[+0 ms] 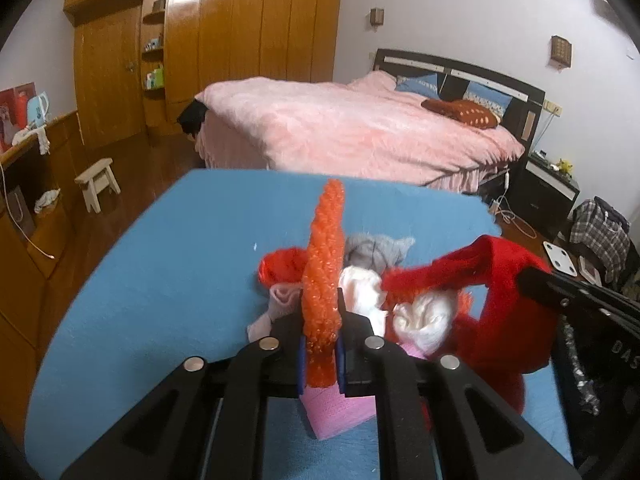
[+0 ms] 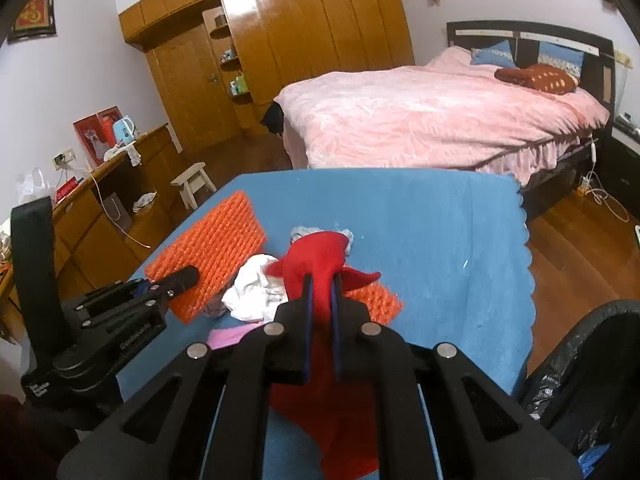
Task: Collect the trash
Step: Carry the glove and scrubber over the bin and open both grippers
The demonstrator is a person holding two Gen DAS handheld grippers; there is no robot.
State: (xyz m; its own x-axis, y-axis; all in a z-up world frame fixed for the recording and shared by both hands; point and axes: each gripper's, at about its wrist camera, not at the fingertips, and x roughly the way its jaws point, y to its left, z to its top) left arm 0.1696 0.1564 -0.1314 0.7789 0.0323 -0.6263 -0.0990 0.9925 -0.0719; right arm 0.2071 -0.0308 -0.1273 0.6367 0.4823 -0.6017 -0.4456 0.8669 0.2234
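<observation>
Glossy wood wardrobe; fluffy bedspread; matt blue tablecloth.

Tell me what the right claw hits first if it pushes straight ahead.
The right claw already grips red cloth; just beyond lies a grey-white rag, then bare blue cover. Depth is uncertain.

The pink sheet lay mostly hidden beneath the left hand-held gripper. The black bin was cut off by the right edge; its contents were unclear.
</observation>
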